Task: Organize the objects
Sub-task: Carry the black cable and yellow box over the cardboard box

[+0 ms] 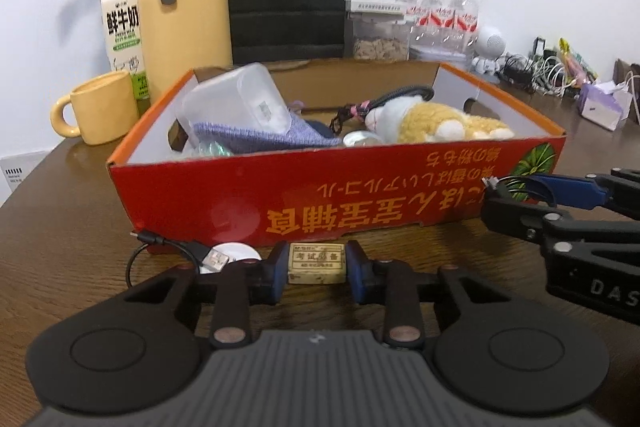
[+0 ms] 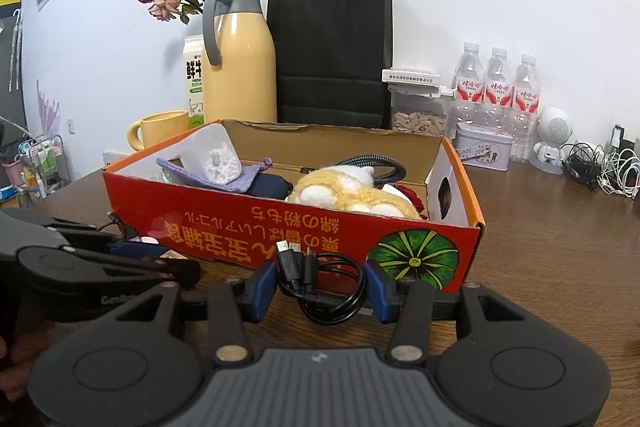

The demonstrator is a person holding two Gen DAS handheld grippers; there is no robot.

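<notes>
Wooden table [image 1: 72,195]: red box [image 1: 280,195] fronts left claw [image 1: 317,265] pinching eraser [image 1: 317,263], right claw [image 2: 320,285] pinching cable [image 2: 320,283].

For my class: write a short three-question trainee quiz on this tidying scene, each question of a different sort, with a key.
1. True or false: the left gripper has a small beige printed eraser block between its blue pads.
2. What lies between the right gripper fingers? A) yellow ceramic mug B) coiled black USB cable C) plush toy
3. Fill in: the yellow-and-white plush toy lies inside the red cardboard ____.

Key: 1 true; 2 B; 3 box.
</notes>
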